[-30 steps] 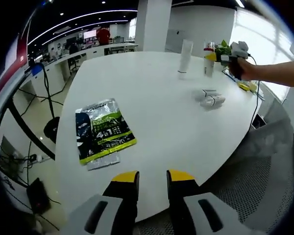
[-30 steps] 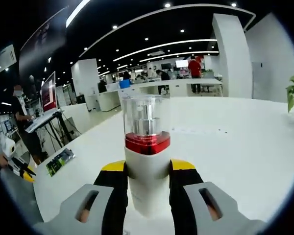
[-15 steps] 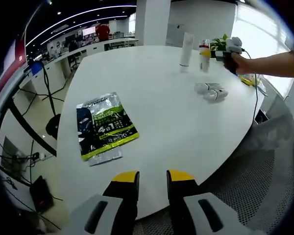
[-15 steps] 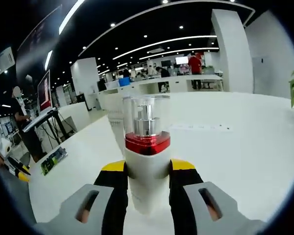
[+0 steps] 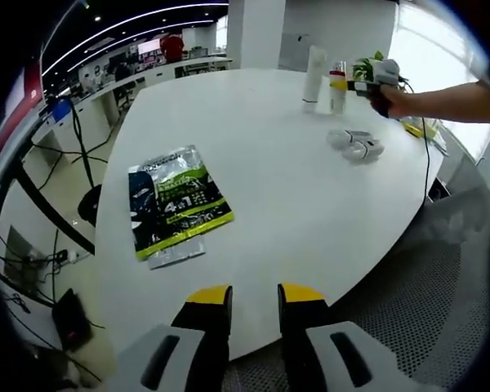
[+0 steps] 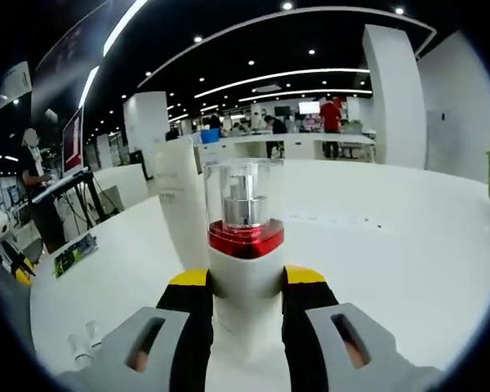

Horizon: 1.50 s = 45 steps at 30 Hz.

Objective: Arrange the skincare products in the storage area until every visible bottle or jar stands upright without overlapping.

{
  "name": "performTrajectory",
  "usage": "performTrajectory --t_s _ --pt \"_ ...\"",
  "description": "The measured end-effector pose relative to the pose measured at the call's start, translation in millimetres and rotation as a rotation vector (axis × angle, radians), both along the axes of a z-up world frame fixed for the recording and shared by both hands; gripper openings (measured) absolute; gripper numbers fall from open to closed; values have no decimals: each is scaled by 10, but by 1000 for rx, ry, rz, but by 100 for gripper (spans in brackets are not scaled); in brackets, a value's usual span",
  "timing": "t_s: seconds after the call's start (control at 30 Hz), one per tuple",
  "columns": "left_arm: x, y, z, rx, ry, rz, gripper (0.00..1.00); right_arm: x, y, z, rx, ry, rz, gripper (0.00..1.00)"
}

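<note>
In the left gripper view, the left tongs [image 5: 254, 296] hang at the near edge of the round white table [image 5: 261, 204], jaws a little apart with nothing between them. A green and black sachet [image 5: 176, 208] lies flat near the table's left edge, beyond the tongs. Well apart from them, toward the far right edge, a tall white tube [image 5: 314, 77] stands upright, and just beside it stands the pump bottle [image 5: 337, 86], gripped by the right tongs [image 5: 361, 85] in a person's hand [image 5: 392, 100]. Two small white bottles [image 5: 357, 144] lie on their sides nearer, close to the right edge. The middle of the table is bare.

In the right gripper view, the right tongs [image 6: 246, 286] are clamped on the white body of the pump bottle [image 6: 245, 237], which stands upright with a red collar and clear cap. The white tube [image 6: 180, 200] rises just behind it to the left. Bare table [image 6: 408, 261] spreads to the right.
</note>
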State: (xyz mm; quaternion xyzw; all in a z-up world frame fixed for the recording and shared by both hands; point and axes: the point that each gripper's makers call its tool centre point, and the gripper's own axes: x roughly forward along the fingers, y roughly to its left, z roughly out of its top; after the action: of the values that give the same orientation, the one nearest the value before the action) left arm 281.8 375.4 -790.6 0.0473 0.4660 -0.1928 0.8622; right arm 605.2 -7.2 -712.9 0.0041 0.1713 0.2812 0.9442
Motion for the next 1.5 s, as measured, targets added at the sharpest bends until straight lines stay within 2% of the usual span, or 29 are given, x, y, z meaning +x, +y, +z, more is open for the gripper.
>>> performTrajectory --t_s 0.17,0.43,0.63,0.73,0.87,1.03,1.5 --pt "-26 -29 -27 7 11 -21 23 58 -18 -36 -2 -32 28 28" --pt "-35 -6 -47 17 27 -12 23 125 31 -89 -6 -79 52 28" --pt "-31 -2 -48 19 27 -14 23 183 -44 -108 47 -112 28 28" --pt "-30 -2 -49 18 28 -11 23 129 -70 -87 58 -138 31 29" --pt "-36 -13 -52 19 29 -20 23 87 -57 -85 41 -143 42 29" --pt "-35 -16 -49 17 28 -20 23 -52 99 20 42 -146 50 29" --pt "-32 -20 -41 13 21 -21 23 -159 165 73 36 -149 68 30"
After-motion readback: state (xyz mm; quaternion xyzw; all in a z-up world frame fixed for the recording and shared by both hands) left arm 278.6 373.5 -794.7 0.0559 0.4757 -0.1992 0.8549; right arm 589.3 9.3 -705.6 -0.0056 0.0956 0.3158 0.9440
